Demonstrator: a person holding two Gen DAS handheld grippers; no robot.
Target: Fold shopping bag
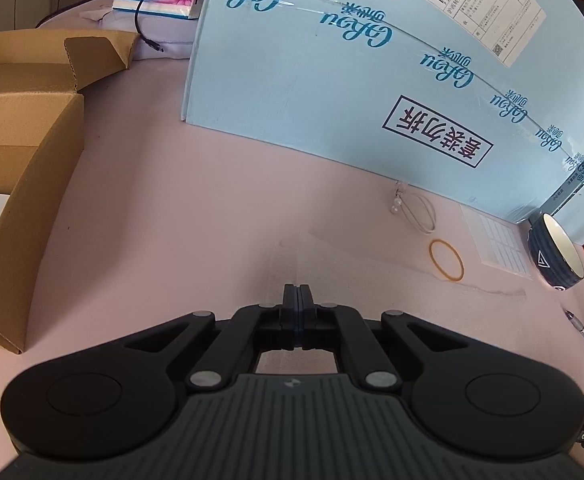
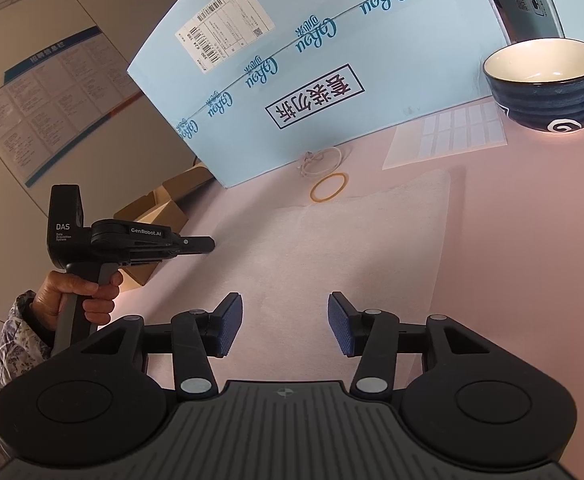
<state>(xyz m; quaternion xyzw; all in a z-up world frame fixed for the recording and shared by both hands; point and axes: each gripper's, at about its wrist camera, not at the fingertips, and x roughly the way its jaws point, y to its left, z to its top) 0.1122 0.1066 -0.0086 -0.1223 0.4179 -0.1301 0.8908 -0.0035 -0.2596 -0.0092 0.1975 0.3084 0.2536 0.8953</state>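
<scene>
Right wrist view: right gripper (image 2: pixel 284 322) stands wide apart, holding nothing, above the pale, translucent, flat shopping bag (image 2: pixel 332 248) spread on the pink worktop (image 2: pixel 532 240). Left gripper (image 2: pixel 207 245), seen side-on, touches the bag's left edge. Left wrist view: its blue pads (image 1: pixel 292 304) are pressed together; whether bag material is pinched cannot be told.

Open pink bench (image 2: pixel 512 260) lies ahead of both grippers, hemmed by a tall blue carton (image 2: pixel 292 80) behind, a brown cardboard box (image 1: pixel 23 168) at left and a dark bowl (image 2: pixel 548 88) at right; a rubber band (image 2: pixel 329 187) lies near the carton.
</scene>
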